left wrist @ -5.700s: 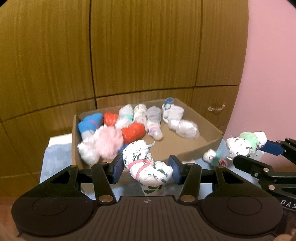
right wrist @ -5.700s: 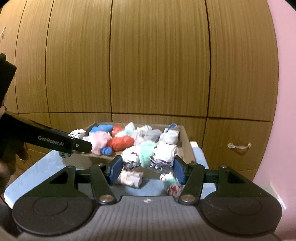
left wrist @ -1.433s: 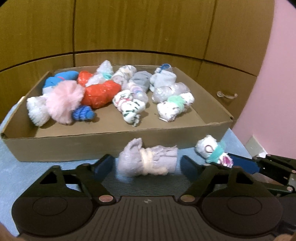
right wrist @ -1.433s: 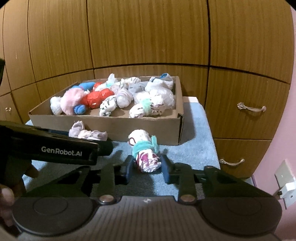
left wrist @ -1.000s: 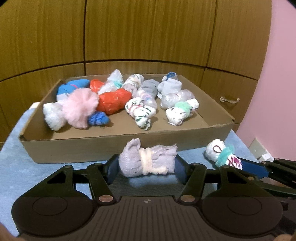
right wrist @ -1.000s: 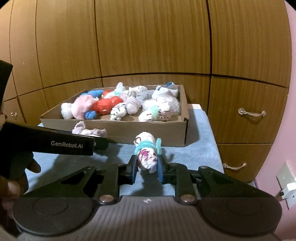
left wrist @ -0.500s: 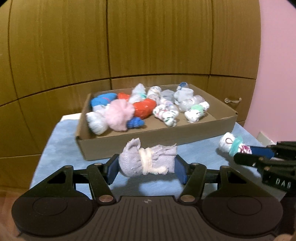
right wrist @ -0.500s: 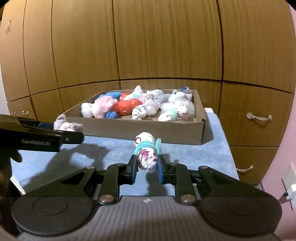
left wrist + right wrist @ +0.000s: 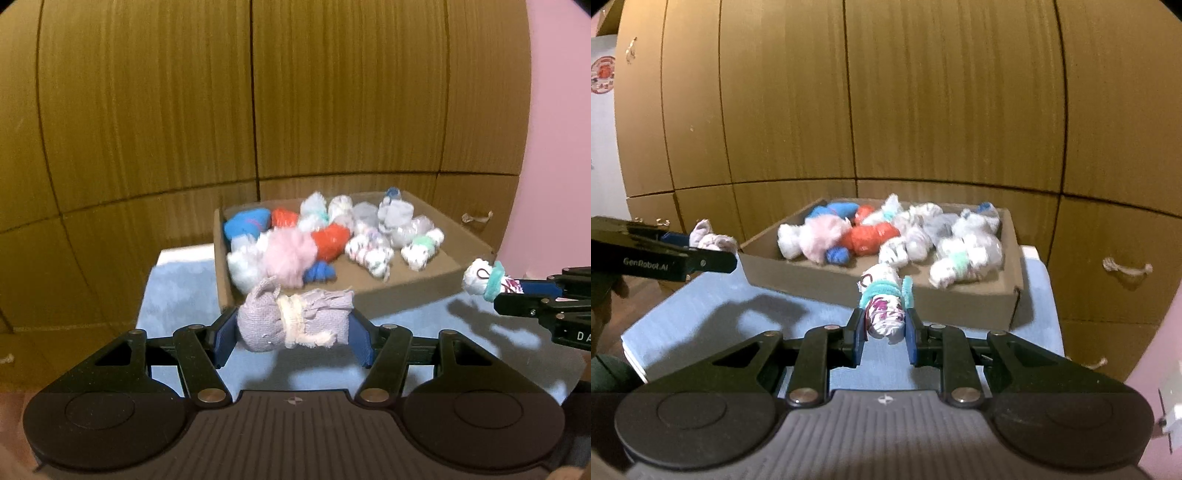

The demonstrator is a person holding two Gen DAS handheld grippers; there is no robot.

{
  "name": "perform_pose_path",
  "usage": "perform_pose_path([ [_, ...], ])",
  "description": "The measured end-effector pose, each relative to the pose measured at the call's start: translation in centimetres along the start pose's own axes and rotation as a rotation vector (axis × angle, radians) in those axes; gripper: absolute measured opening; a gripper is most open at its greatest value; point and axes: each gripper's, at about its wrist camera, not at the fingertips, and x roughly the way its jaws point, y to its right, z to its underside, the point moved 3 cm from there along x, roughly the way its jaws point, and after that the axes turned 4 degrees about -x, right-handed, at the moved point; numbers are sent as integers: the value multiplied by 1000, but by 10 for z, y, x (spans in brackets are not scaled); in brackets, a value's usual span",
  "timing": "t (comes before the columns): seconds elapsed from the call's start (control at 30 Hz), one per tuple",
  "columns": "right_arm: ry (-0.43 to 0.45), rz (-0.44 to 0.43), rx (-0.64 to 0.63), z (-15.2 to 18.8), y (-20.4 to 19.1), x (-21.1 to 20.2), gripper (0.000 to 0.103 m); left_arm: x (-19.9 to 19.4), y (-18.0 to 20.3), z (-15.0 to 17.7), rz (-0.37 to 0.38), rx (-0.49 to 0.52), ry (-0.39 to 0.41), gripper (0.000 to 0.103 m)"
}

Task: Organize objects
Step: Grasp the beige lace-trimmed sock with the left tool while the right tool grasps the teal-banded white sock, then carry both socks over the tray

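We see a lilac sock roll tied with a cream band, lying crosswise between the blue pads of the left gripper; the pads pinch it at both ends and it hangs clear above the blue cloth. In the right wrist view the same roll sticks out past the left gripper's black fingers, off the left edge of the cloth-covered surface.

The right gripper pinches a white sock roll with purple print, wrapped in a teal band, fingers drawn narrow on its sides; the roll points forward, up off the cloth. From the left wrist view this roll shows at the tip of the right gripper, just right of the box corner.

Behind both, a shallow cardboard box sits on the cloth, holding many rolled bundles: a pink fluffy one, a red one, a blue one, a small blue one, a white one with a green band and more whitish ones, slightly blurred. Wooden cabinet doors stand behind the box, a pink wall to the right. Part of a hand shows at the left edge under the left gripper.
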Motion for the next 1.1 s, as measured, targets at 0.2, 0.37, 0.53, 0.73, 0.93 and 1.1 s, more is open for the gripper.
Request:
perform_pose_path([
  [0.2,9,-62,-45,-31,8,3,21,5,-1,-32,36,48,-2,67],
  [0.37,2,-91,-66,-54,18,14,21,23,-2,-50,65,45,-33,67],
  [0.53,-34,-107,-47,-49,27,29,21,38,-2,-46,69,34,-71,67],
  [0.73,-60,-109,-35,-39,29,33,21,48,1,-43,82,39,-87,67],
  [0.93,-60,-123,-36,-51,32,37,21,55,-2,-51,101,19,-98,67],
  [1.1,-70,-157,-39,-75,32,50,21,67,-9,-65,118,-10,-121,67],
])
